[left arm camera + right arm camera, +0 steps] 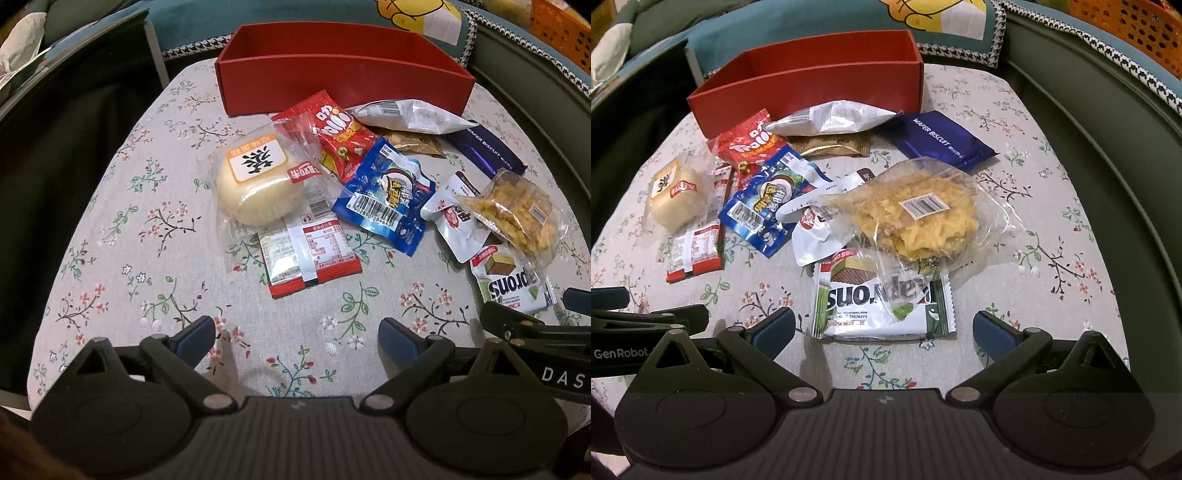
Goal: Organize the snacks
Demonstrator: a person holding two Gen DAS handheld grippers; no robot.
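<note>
A red box (pixel 343 79) (pixel 809 88) stands open and empty at the far side of the floral tablecloth. Several snack packs lie in front of it: a pale round bun (pixel 255 184) (pixel 677 197), a red gummy bag (pixel 338 138) (pixel 753 146), a blue packet (pixel 388 197) (pixel 764 210), a red-edged sachet (pixel 314 258), a clear bag of yellow crisps (pixel 517 214) (pixel 916 214), a green-white wafer pack (pixel 882 302) (pixel 511 282) and a dark blue wafer biscuit pack (pixel 942 140). My left gripper (pixel 297 332) is open above bare cloth. My right gripper (pixel 884 326) is open, straddling the green-white wafer pack's near edge.
A silver foil bag (pixel 831 118) and a gold-brown packet (pixel 831 146) lie against the box. A white pouch (pixel 816 236) sits under the crisps. Cushions (pixel 945 22) and an orange basket (pixel 1130 29) lie beyond the table. Dark table edges curve at both sides.
</note>
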